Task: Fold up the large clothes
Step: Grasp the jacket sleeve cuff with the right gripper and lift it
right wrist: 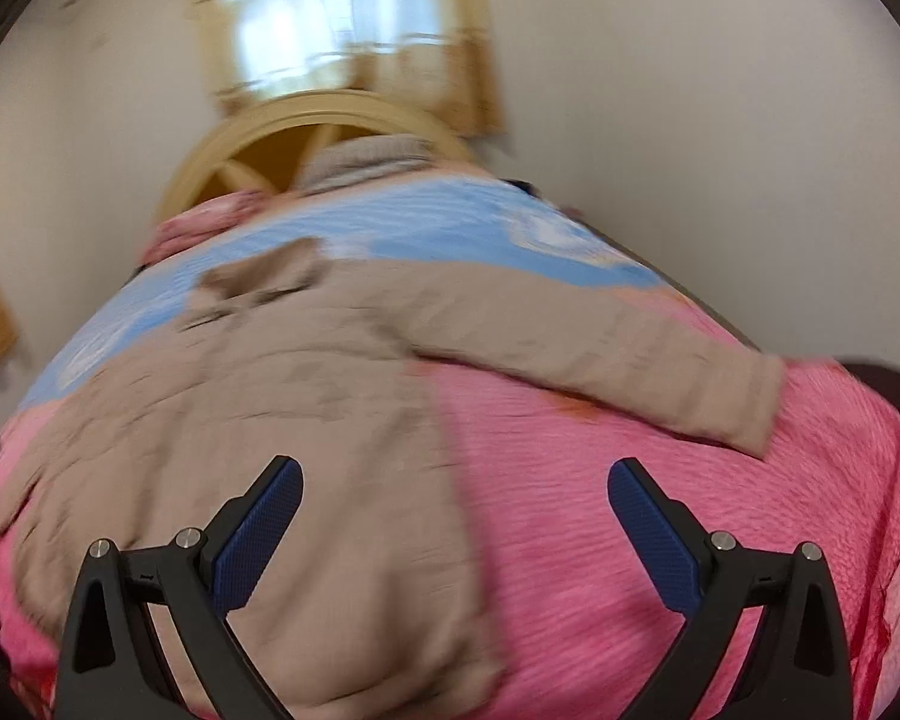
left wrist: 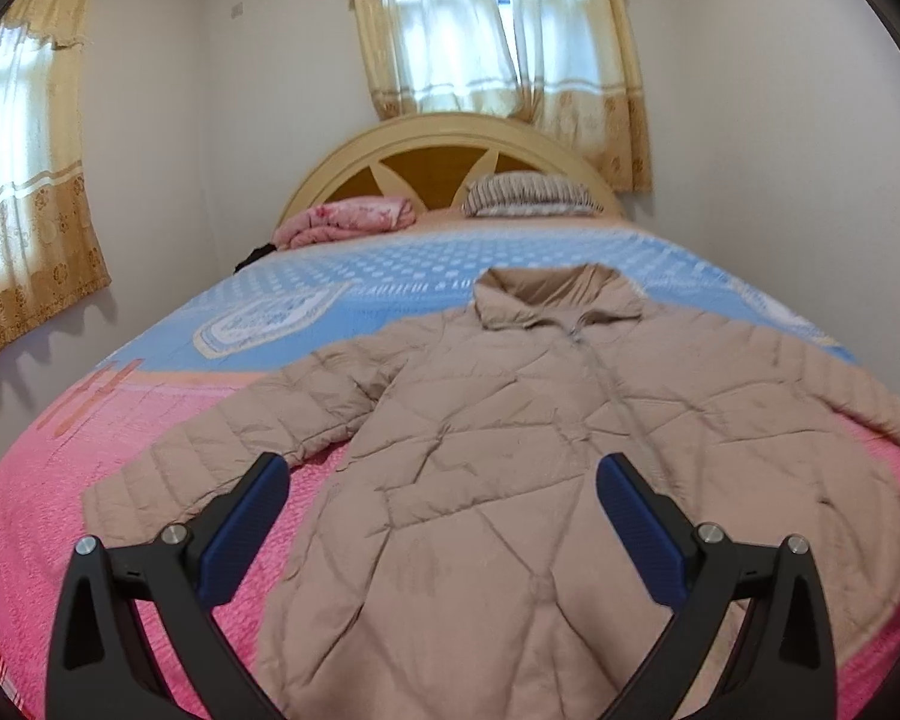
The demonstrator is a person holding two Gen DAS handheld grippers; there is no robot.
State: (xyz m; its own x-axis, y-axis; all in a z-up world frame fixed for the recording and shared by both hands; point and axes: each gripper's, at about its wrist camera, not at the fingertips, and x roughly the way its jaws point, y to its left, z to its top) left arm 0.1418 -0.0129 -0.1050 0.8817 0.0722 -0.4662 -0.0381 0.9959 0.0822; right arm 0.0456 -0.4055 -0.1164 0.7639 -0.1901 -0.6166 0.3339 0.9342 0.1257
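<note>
A big puffy tan quilted jacket [left wrist: 510, 450] lies flat on the bed, front side up, with its collar pointing to the headboard and both sleeves stretched out to the sides. No part of it is folded over yet, so I think the folding job is right at the start (every fold is left to do). The left gripper [left wrist: 441, 483] hangs above the lower part of the jacket with its two blue pads spread wide and nothing between them. The right gripper [right wrist: 453, 489] is wide open too and holds nothing; it hangs over the edge of the jacket body, where the tan cloth meets the pink cover, with one long sleeve [right wrist: 618, 360] lying out ahead of it. The right wrist view is blurry, so small things there are hard to tell. A good first step may be to take a sleeve and lay it across the chest, but that is only my guess. The jacket rests on a bumpy pink and blue bed cover [left wrist: 150, 420], pink near the grippers and blue with white dots farther up. At the top of the bed sit a folded pink blanket [left wrist: 348, 219] and a striped pillow [left wrist: 531, 195], in front of a round cream wooden headboard [left wrist: 444, 150]. The walls are white, and yellow patterned curtains [left wrist: 606, 108] hang at the windows with light coming through.
</note>
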